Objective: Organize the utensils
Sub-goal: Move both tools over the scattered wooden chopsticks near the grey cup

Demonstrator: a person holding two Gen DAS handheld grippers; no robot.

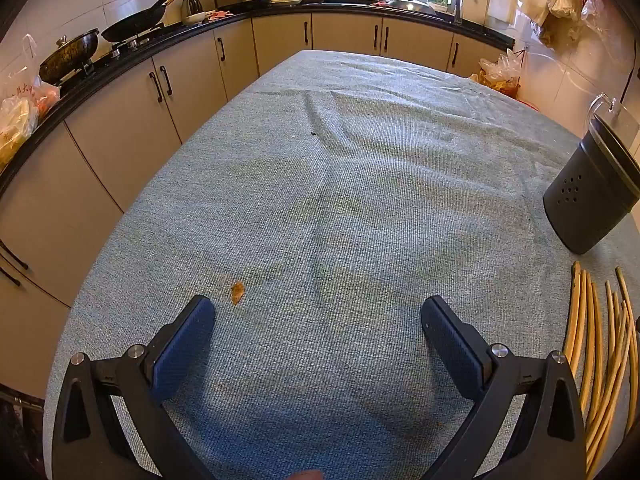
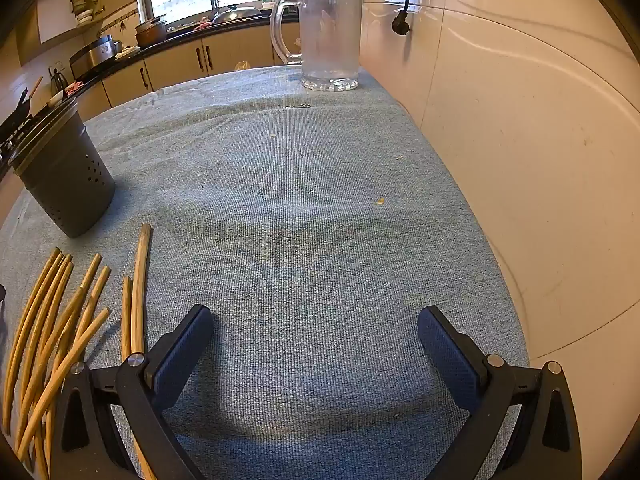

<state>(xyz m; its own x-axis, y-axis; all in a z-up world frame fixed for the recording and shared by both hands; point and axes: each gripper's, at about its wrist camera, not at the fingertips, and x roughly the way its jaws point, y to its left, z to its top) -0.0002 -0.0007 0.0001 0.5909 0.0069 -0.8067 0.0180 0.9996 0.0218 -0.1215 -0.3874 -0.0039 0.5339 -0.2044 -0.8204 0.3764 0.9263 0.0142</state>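
Observation:
Several bamboo chopsticks [image 2: 60,320] lie loose on the blue-grey tablecloth [image 2: 304,208], left of my right gripper [image 2: 316,318]; the left wrist view shows the chopsticks [image 1: 600,344] at its right edge. A dark perforated utensil holder [image 2: 66,176] stands upright just beyond them, and the holder [image 1: 592,196] also shows at the right of the left wrist view. My left gripper [image 1: 318,308] hovers over bare cloth [image 1: 320,160], left of the chopsticks. Both grippers are open with nothing between their blue pads.
A clear glass mug [image 2: 326,36] stands at the table's far end beside the tiled wall [image 2: 520,140]. A small orange scrap [image 1: 237,292] lies by the left gripper's left finger. Kitchen cabinets [image 1: 160,92] and a counter with pans run along the left.

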